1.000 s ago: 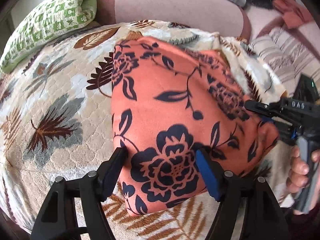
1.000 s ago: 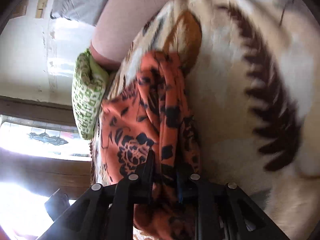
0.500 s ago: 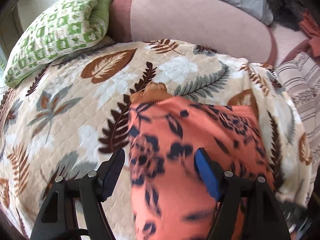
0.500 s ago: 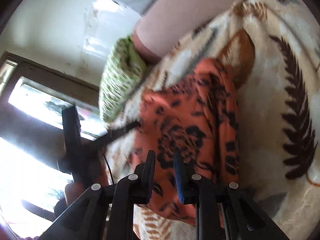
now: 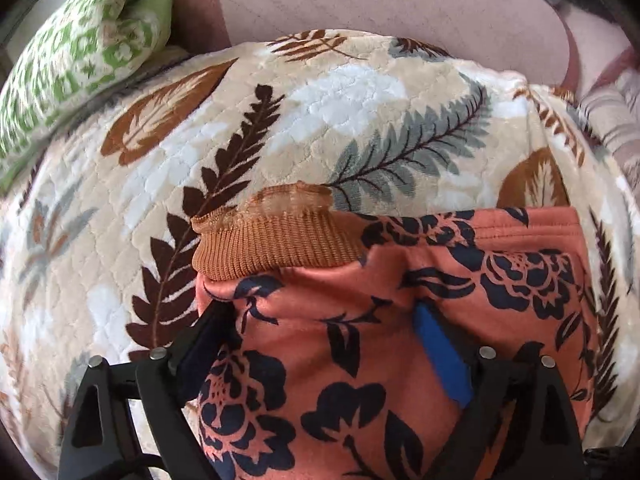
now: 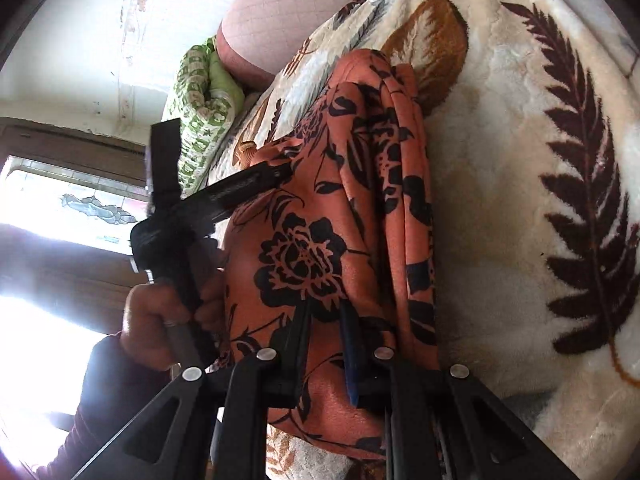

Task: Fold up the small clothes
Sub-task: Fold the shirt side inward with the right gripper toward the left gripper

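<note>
An orange garment with dark floral print (image 5: 400, 320) lies folded on a leaf-patterned blanket (image 5: 320, 120); its brown ribbed cuff (image 5: 276, 248) shows at the far edge. My left gripper (image 5: 320, 332) is open, its fingers pressed down into the cloth on either side of a broad fold. The garment also shows in the right wrist view (image 6: 320, 240). My right gripper (image 6: 324, 320) is nearly shut, pinching a fold of the garment at its near edge. The left gripper (image 6: 240, 188) appears there lying over the cloth's left side.
A green and white patterned pillow (image 5: 80, 48) lies at the back left. A pink sofa backrest (image 5: 380, 4) runs behind the blanket. Striped fabric (image 5: 616, 120) is at the far right. A bright window (image 6: 60, 208) is at the left of the right wrist view.
The left gripper moved forward and down onto the garment, so the cuff end now lies just ahead. The right gripper stayed on the cloth and the folded garment settled flatter.
</note>
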The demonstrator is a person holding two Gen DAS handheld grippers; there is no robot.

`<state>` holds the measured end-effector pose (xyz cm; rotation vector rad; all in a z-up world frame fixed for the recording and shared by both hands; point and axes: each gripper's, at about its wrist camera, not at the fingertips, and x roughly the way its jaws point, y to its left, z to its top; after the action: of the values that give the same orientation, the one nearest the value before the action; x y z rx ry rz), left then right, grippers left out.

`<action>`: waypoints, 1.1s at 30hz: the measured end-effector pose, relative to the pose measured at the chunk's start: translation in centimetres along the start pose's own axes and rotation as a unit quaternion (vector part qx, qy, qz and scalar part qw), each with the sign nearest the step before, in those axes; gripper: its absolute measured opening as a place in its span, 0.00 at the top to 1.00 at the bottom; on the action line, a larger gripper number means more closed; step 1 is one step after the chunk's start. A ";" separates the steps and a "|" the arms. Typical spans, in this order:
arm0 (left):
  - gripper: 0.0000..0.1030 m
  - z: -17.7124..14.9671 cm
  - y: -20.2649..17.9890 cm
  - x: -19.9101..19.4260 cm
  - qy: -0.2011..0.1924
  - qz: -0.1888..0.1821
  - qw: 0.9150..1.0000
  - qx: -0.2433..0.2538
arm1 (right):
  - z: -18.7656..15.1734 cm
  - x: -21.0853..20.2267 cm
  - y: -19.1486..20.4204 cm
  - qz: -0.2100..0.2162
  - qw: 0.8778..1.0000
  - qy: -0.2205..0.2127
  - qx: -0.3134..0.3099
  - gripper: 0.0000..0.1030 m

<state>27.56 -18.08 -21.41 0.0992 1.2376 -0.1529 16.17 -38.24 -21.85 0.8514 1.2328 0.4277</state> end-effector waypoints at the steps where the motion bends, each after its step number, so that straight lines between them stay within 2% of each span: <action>1: 0.09 -0.1 0.5 -0.3 -0.003 -0.013 1.000 -0.008 | 0.3 0.0 0.2 0.005 1.000 0.003 0.005 0.84; 4: 0.13 -1.0 1.6 -2.6 -0.024 -0.050 0.998 -0.015 | 1.4 -0.6 1.2 0.026 1.000 -0.007 0.006 0.83; 5: 0.13 -1.4 1.9 -3.5 -0.031 -0.057 0.998 -0.013 | 1.9 -1.1 1.8 0.033 0.999 -0.020 -0.001 0.79; 8: 0.13 -3.7 2.8 -7.8 -0.069 -0.072 0.995 0.002 | 3.5 -2.3 3.6 0.043 0.997 -0.062 -0.024 0.79; 10: 0.13 -5.8 2.9 -9.3 -0.067 -0.047 0.996 0.033 | 4.8 -2.6 4.4 0.042 0.995 -0.088 -0.032 0.79; 12: 0.13 -7.4 3.0 -9.5 -0.061 -0.032 0.996 0.053 | 6.1 -2.0 4.6 0.022 0.995 -0.098 -0.025 0.79; 15: 0.12 -9.6 3.0 -9.2 -0.053 -0.021 0.996 0.065 | 8.0 0.0 4.1 0.009 0.996 -0.085 -0.003 0.79; 18: 0.10 -10.7 3.0 -7.2 -0.044 -0.008 0.997 0.066 | 8.9 2.3 2.7 -0.038 0.997 -0.060 0.013 0.79; 19: 0.09 -10.8 3.1 -6.5 -0.036 -0.016 0.998 0.058 | 8.9 3.1 1.6 -0.042 0.998 -0.045 0.030 0.80; 21: 0.00 -10.4 4.1 -5.4 -0.015 -0.033 0.999 0.028 | 8.9 3.5 -0.4 -0.008 0.997 -0.044 0.060 0.81; 22: 0.00 -10.3 4.6 -5.1 -0.003 -0.045 0.999 0.018 | 8.9 3.3 -1.0 0.009 0.996 -0.043 0.074 0.81; 24: 0.00 -10.0 5.3 -5.1 0.020 -0.059 0.998 -0.001 | 8.7 2.4 -0.6 0.006 0.996 -0.043 0.076 0.81; 26: 0.01 -10.0 5.4 -6.2 0.013 -0.057 0.998 -0.003 | 8.1 1.3 1.0 -0.016 0.998 -0.048 0.043 0.80; 30: 0.04 -11.5 4.8 -9.8 -0.029 -0.052 0.998 0.008 | 5.5 -0.7 3.2 0.010 0.999 -0.034 0.007 0.79; 33: 0.04 -12.8 4.3 -12.4 -0.051 -0.058 0.997 0.011 | 2.5 -2.0 5.3 0.008 0.999 -0.030 -0.030 0.79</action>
<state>12.39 -11.02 -13.92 0.0386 1.1412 -0.2695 18.70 -37.14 -16.34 0.8169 1.1537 0.4468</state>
